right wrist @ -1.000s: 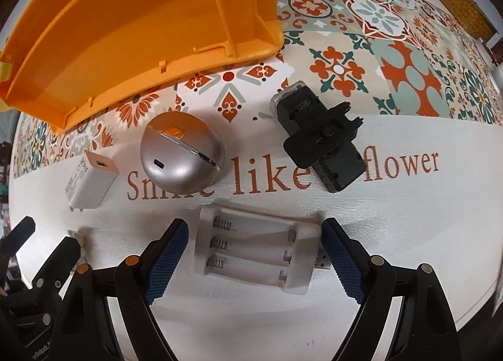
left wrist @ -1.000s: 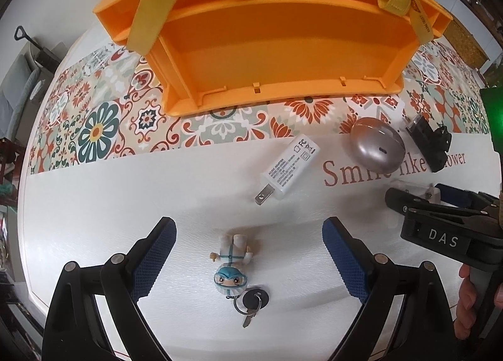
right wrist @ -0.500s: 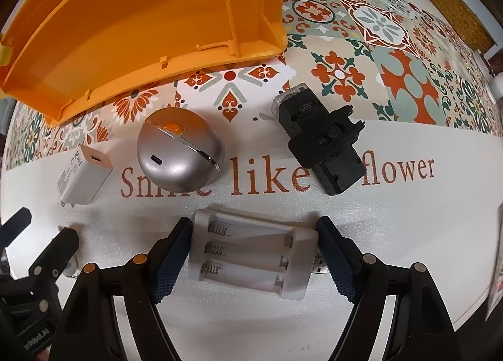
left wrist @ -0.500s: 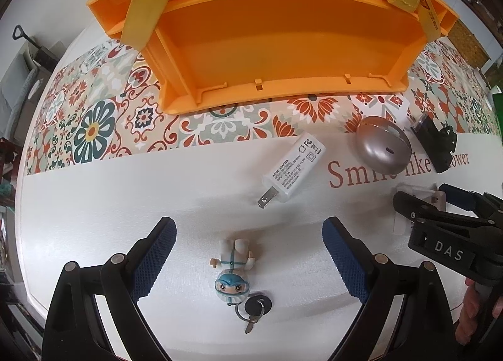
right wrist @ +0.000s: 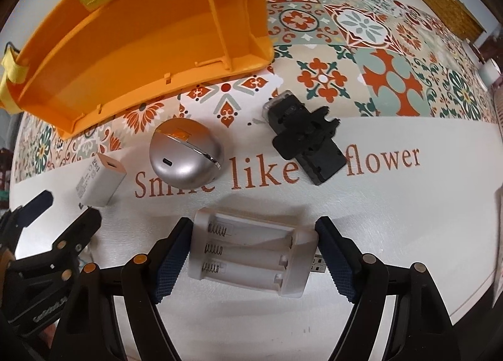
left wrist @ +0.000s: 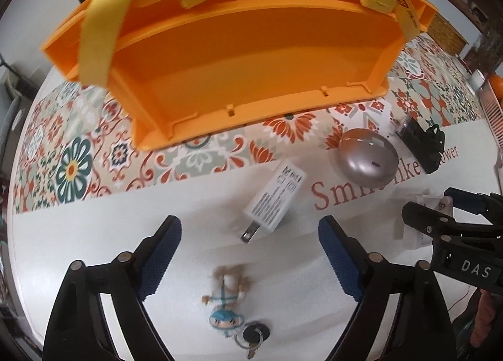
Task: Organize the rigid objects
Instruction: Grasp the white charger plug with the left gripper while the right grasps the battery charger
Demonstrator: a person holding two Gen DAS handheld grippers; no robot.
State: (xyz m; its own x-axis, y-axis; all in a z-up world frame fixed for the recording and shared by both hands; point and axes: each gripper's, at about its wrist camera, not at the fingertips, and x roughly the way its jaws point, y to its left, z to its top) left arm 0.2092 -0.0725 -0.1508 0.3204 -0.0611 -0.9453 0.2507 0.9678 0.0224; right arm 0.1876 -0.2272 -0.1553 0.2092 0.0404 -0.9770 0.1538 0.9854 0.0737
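**Kid:** Toys all out on the table (left wrist: 94,235)! Is the box (left wrist: 251,56) empty?

**Helper:** As far as you can see, yes. Nothing is in the orange box yet. So you have hardly begun.

**Kid:** What is my right gripper (right wrist: 253,254) doing?

**Helper:** Its blue fingers (right wrist: 171,262) sit on both sides of the battery holder (right wrist: 251,255). The left one touches it. The right one looks just beside it, so I cannot tell if you pinch it yet.

**Kid:** And my left gripper (left wrist: 250,255)?

**Helper:** Its jaws are closing but wide apart. The doll (left wrist: 227,307) with the key (left wrist: 254,337) lies between them, not touched.

**Kid:** What is left?

**Helper:** Everything: the holder, doll, charger (left wrist: 275,200), silver egg (left wrist: 366,161) and black clip (left wrist: 421,148). They all lie near the box, in front of it.
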